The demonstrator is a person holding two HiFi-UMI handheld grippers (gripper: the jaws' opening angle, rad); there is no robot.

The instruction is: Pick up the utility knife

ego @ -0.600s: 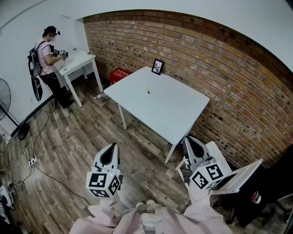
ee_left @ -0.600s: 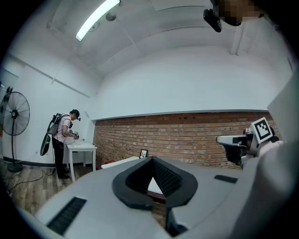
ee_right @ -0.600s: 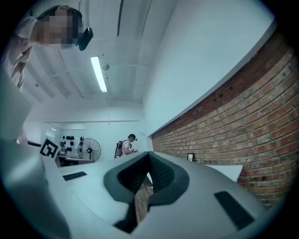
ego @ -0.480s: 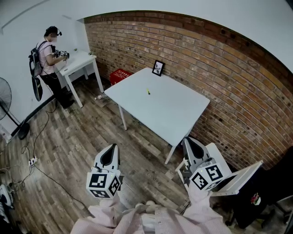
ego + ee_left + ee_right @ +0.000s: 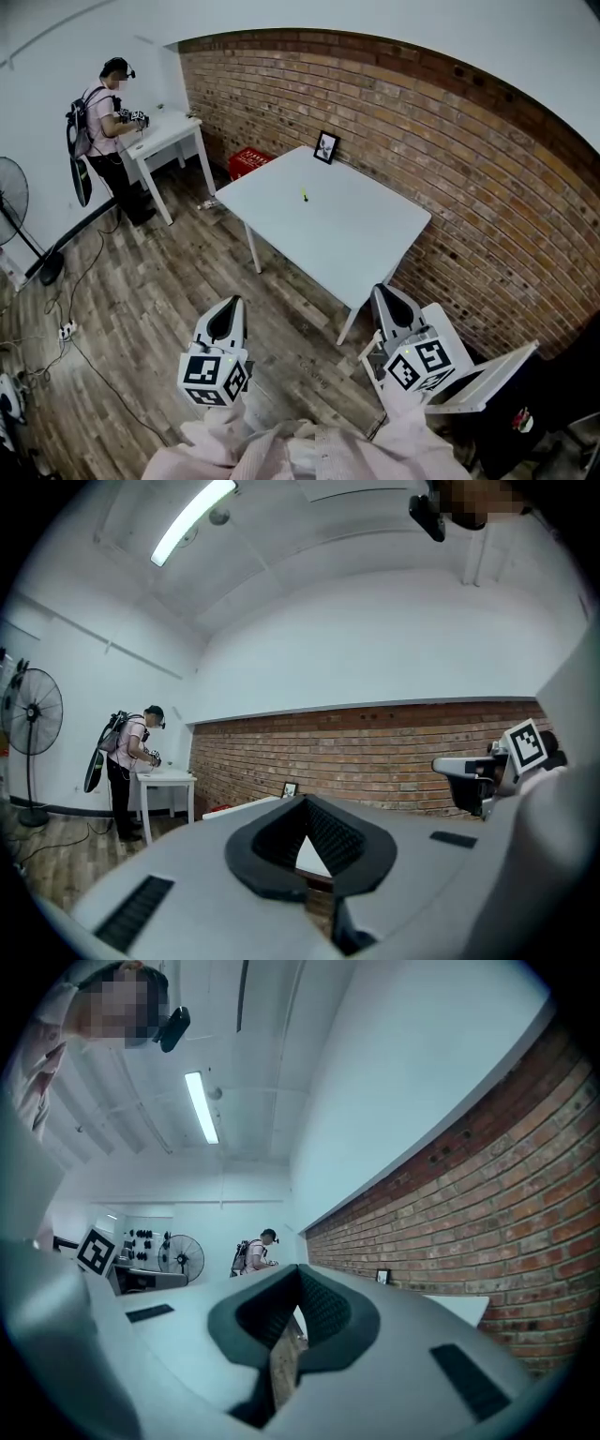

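Observation:
The utility knife [image 5: 304, 195] is a small yellow-green thing lying on the white table [image 5: 375, 246], toward its far half. Both grippers are held low near my body, well short of the table. My left gripper [image 5: 228, 306] is over the wood floor with its jaws together and nothing between them. My right gripper [image 5: 384, 292] is near the table's front corner, also shut and empty. In the left gripper view the left gripper [image 5: 305, 801] points level at the table. In the right gripper view the right gripper [image 5: 298, 1271] points slightly upward along the brick wall.
A small picture frame [image 5: 326, 147] stands at the table's far edge. A red crate [image 5: 246, 161] sits by the brick wall. Another person [image 5: 105, 122] works at a small white table [image 5: 169, 133] at the back left. A fan [image 5: 11, 202] stands left; a white chair [image 5: 473, 375] right.
The head view has shifted a little, so the table and the room sit slightly lower in the picture. Both grippers stay near my body, shut as before.

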